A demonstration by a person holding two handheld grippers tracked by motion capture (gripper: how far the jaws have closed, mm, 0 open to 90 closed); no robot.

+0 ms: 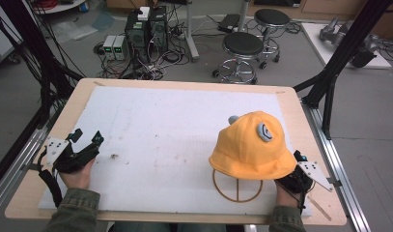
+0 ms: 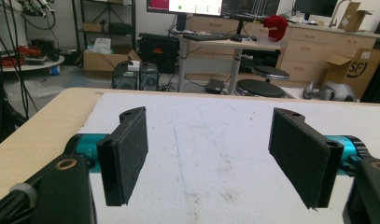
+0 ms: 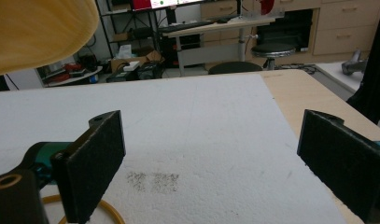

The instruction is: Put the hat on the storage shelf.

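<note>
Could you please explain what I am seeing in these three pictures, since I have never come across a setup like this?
A person at a table holds hand-operated tongs, one per hand. The high view looks down from above: left tongs, right tongs. The other two pictures come from cameras riding on each pair, looking along their black padded jaws. Both pairs are open and hold nothing. On the white foam sheet covering the light wooden table, a yellow fabric bucket hat sits on a yellowish wire ring stand.
</note>
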